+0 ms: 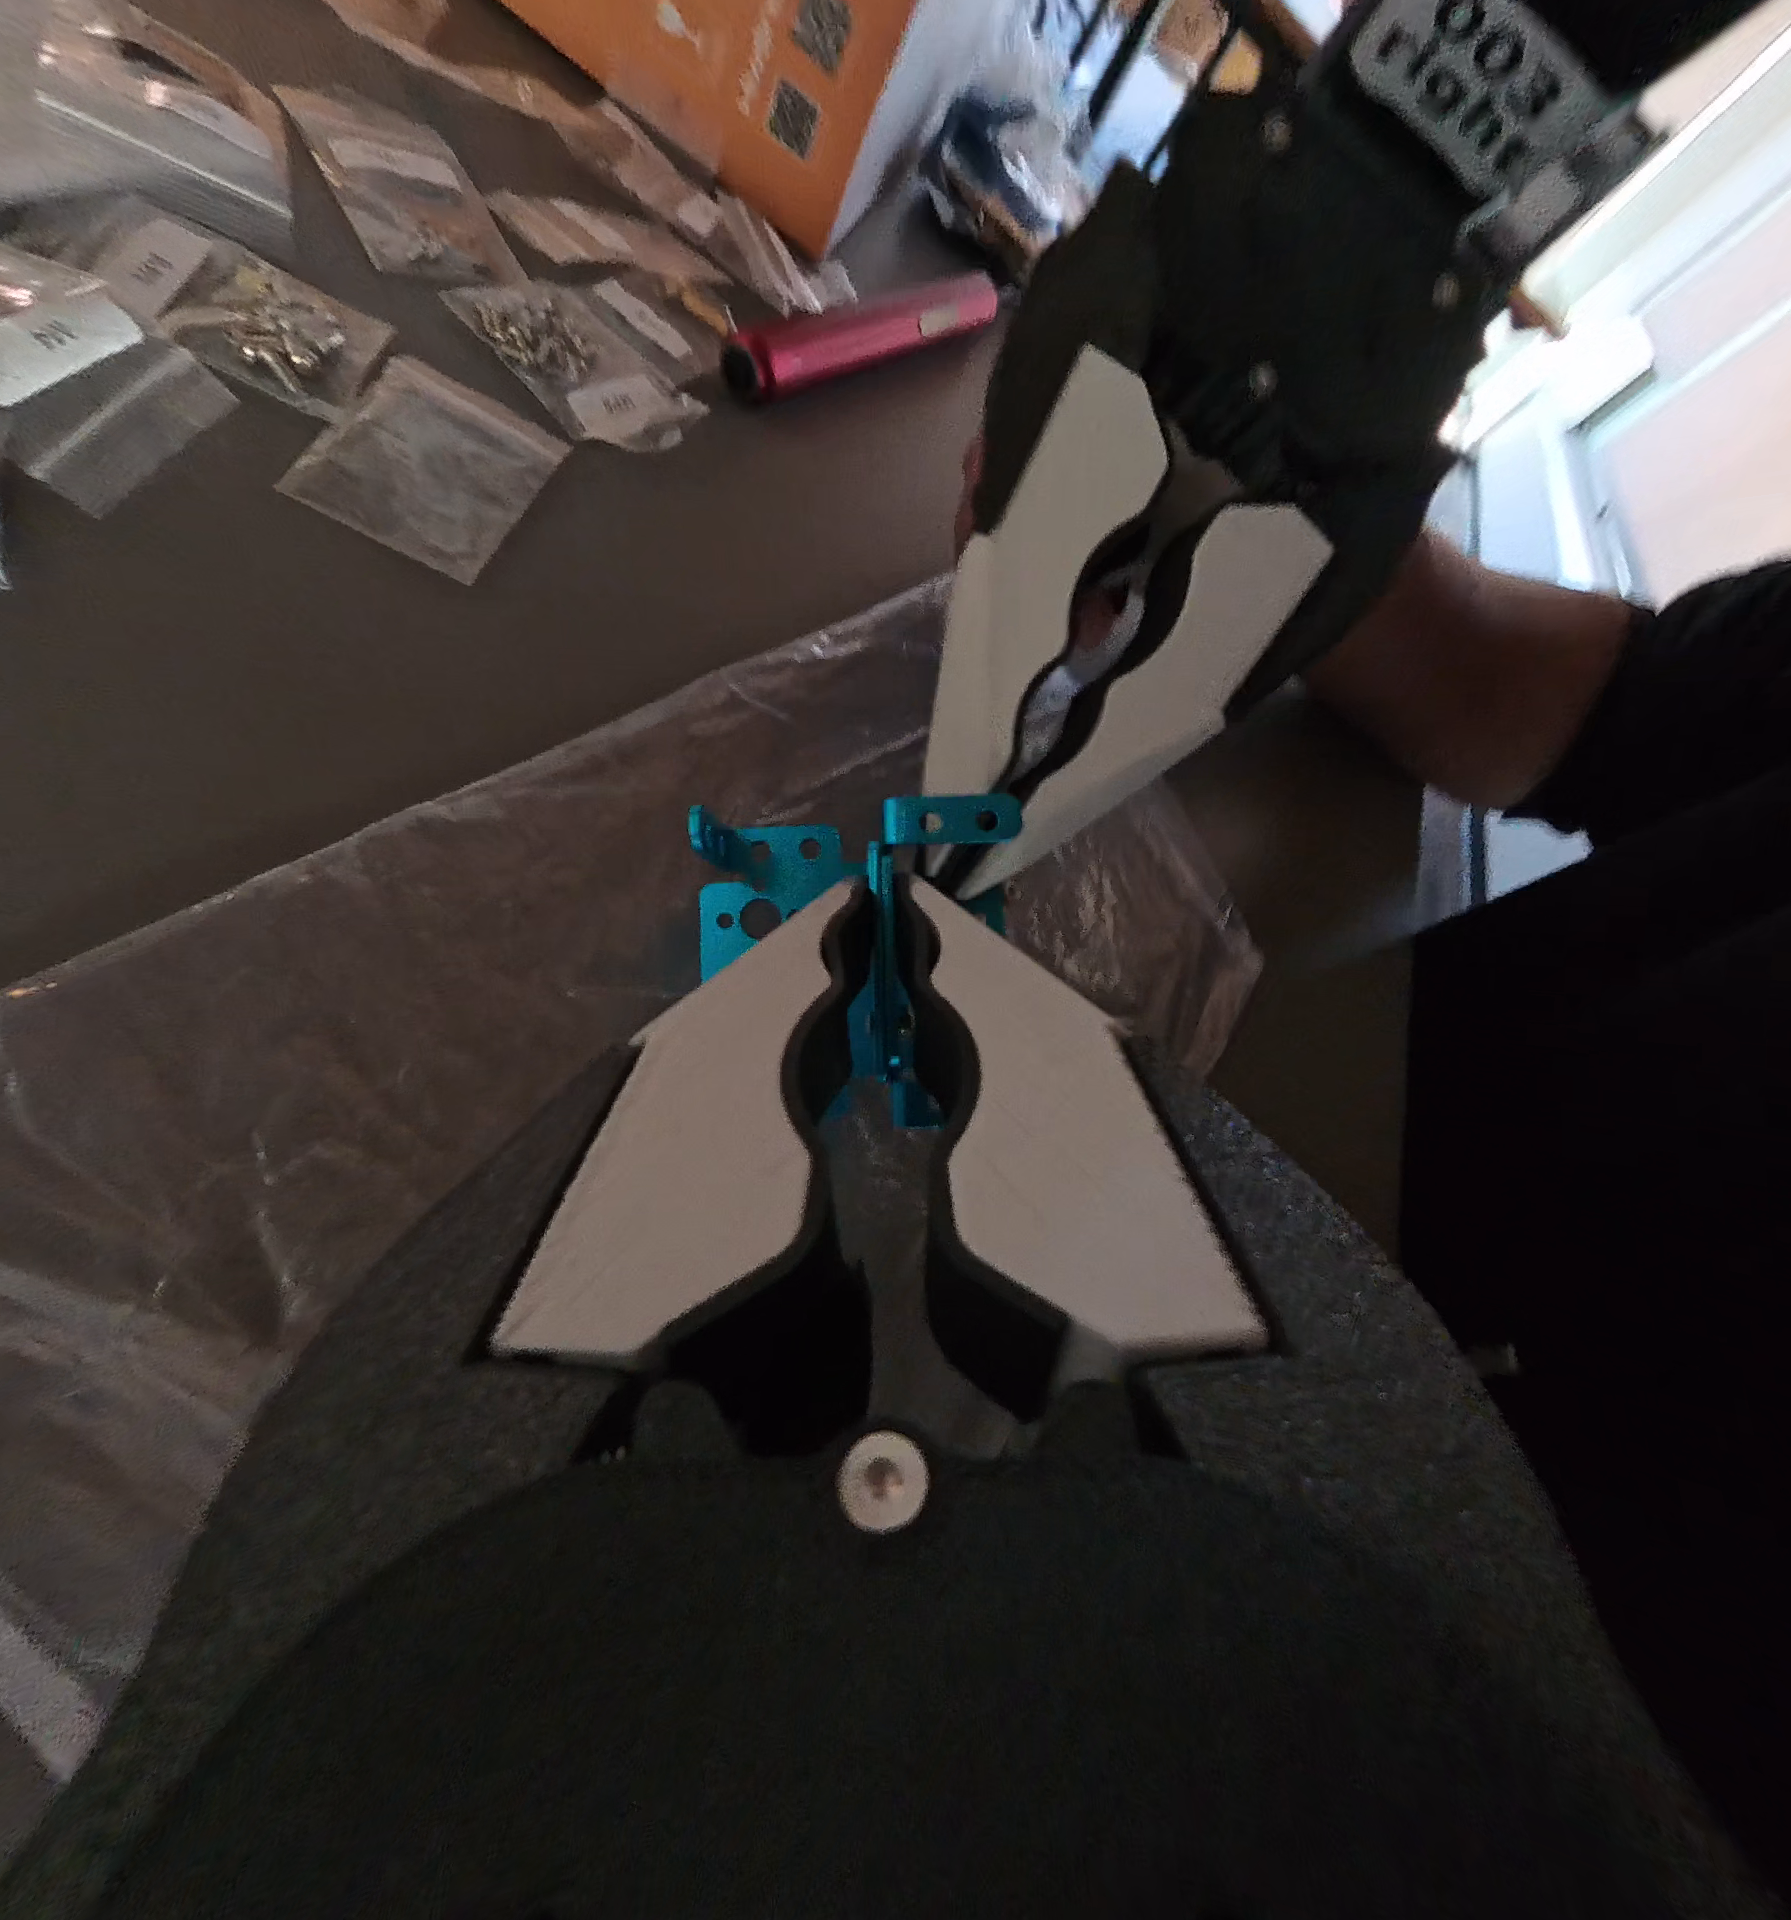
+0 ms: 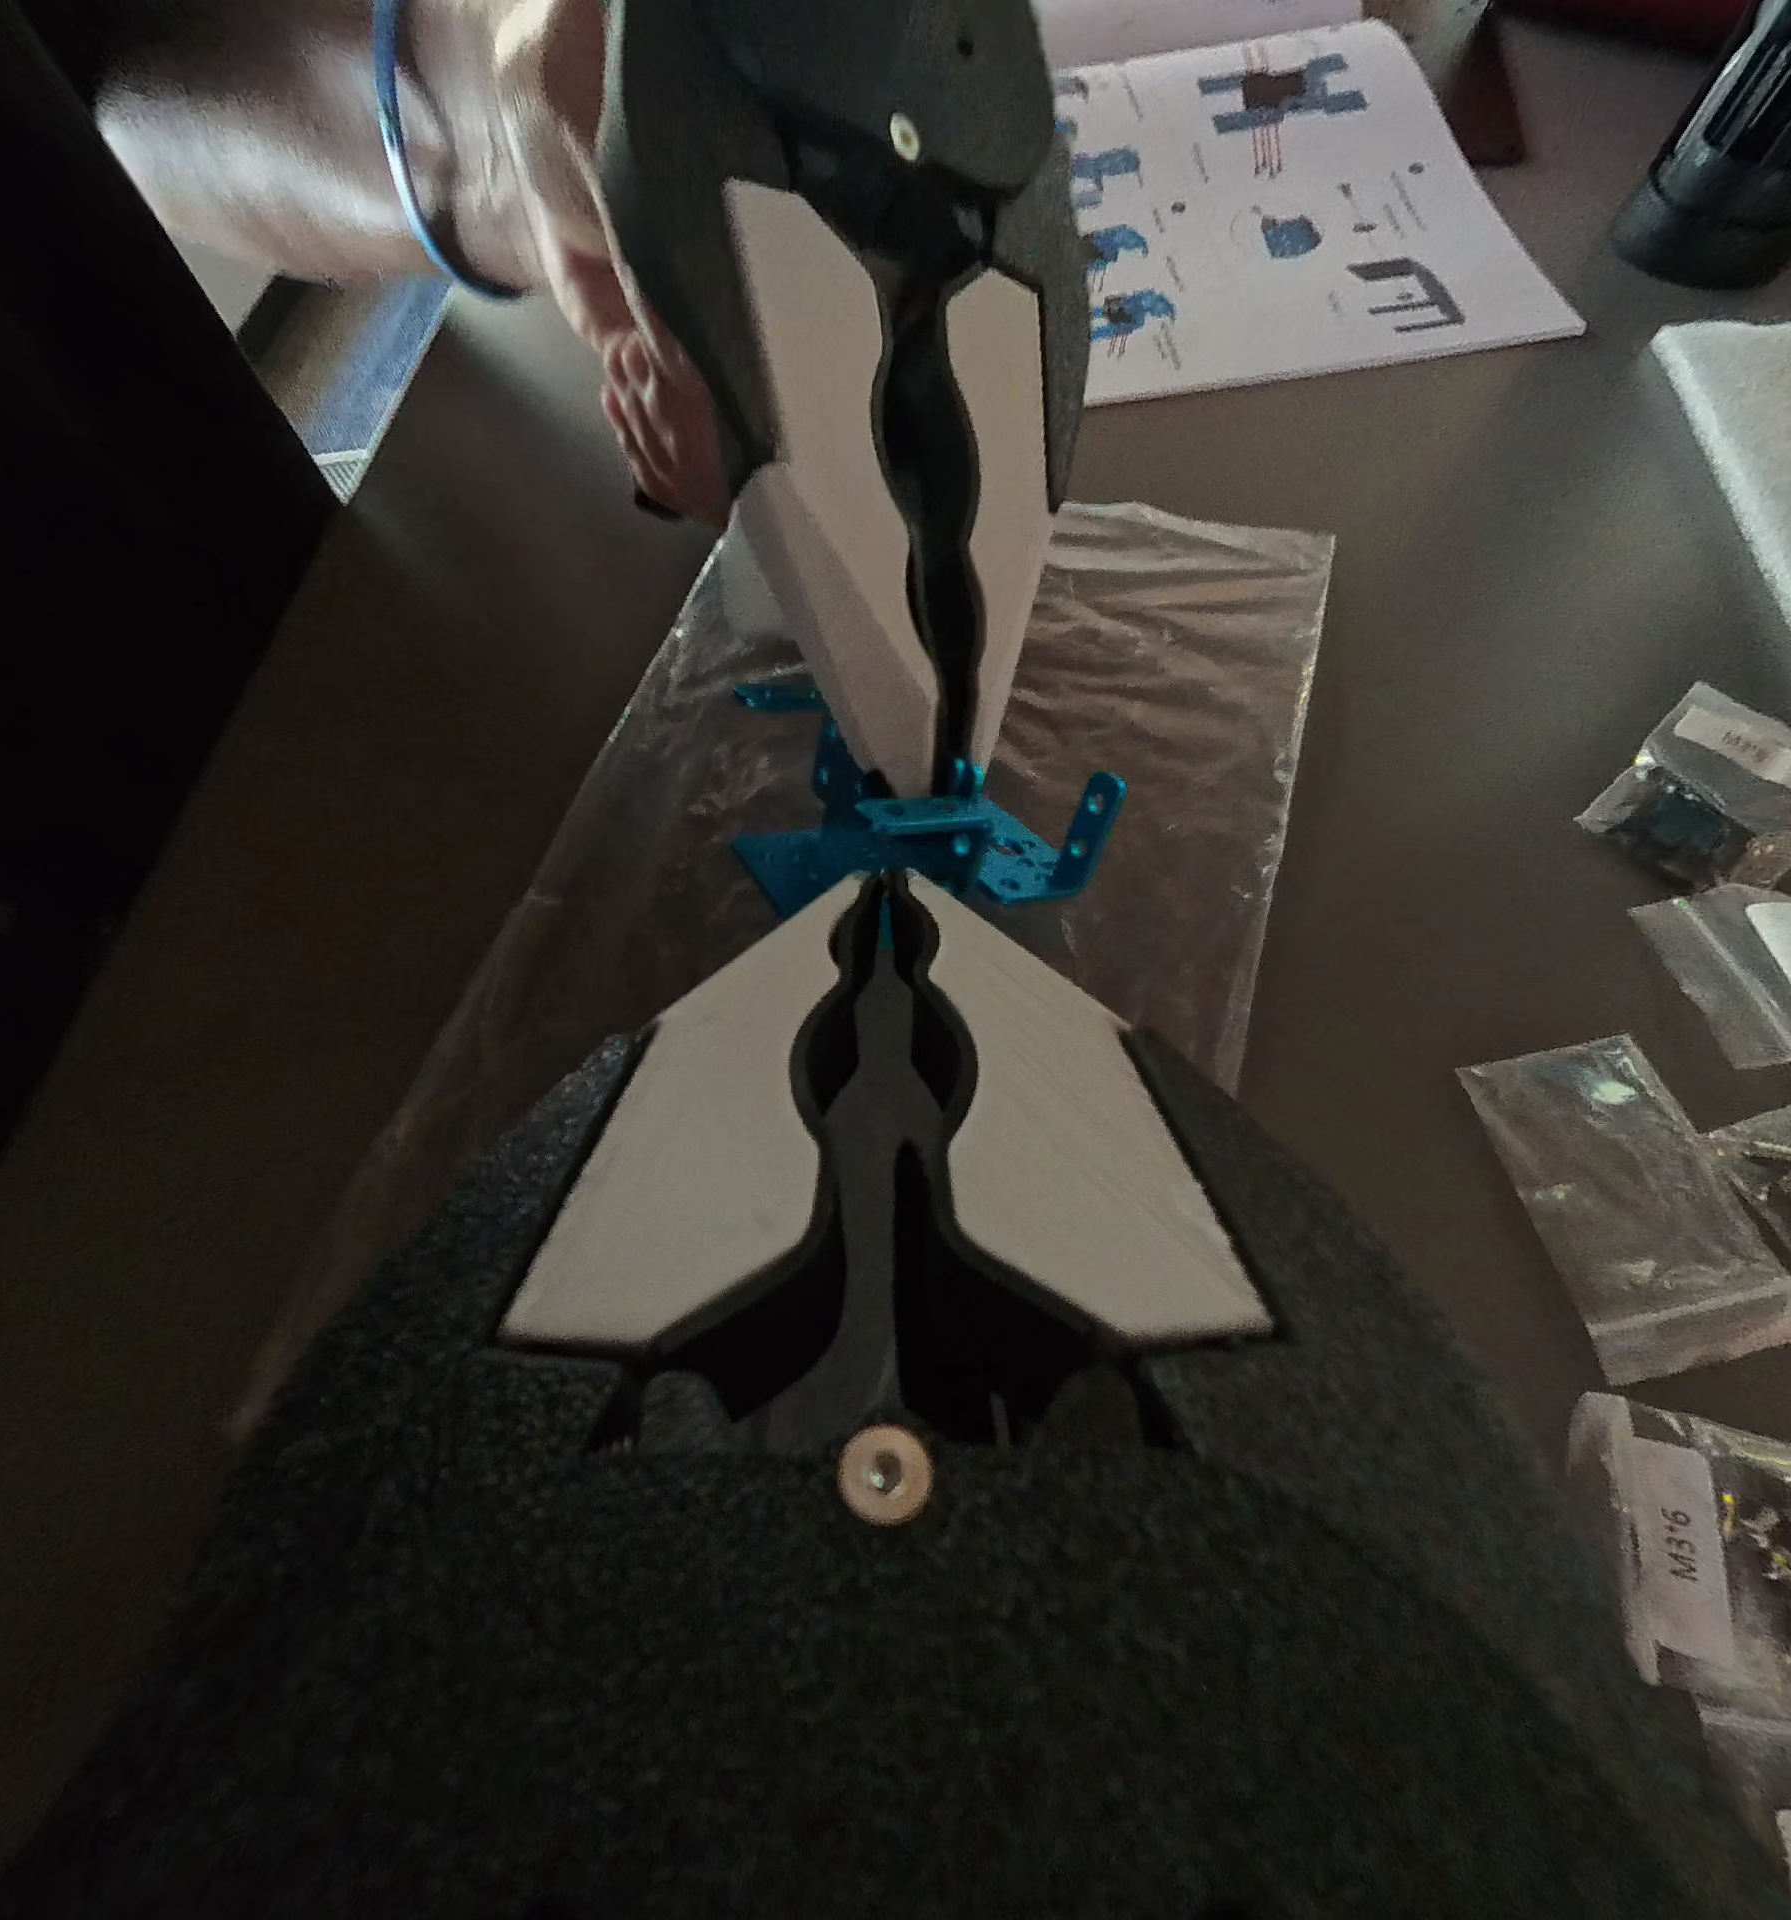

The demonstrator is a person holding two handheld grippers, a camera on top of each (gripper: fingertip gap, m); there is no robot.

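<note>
My left gripper [image 1: 886, 888] is shut on the thin edge of a small blue metal bracket [image 1: 948, 821], which stands upright between its pads just above a clear plastic bag [image 1: 403, 987]. My right gripper [image 1: 974, 883] comes in from the upper right and pinches the same bracket. In the right wrist view my right gripper [image 2: 886, 883] is shut with a blue sliver of the bracket [image 2: 922, 816] between its pads, and the left gripper [image 2: 948, 769] reaches down from above. A second blue bracket [image 2: 1052, 868] lies on the bag [image 2: 1182, 675] just behind.
Small clear bags of screws [image 1: 278, 332] lie on the brown table [image 1: 247, 644] with a magenta cylinder [image 1: 860, 338] and an orange box [image 1: 766, 94]. An instruction sheet [image 2: 1390, 208], more screw bags [image 2: 1639, 1195] and a black object [image 2: 1743, 135] show in the right wrist view. My left and right fingertips are right by each other.
</note>
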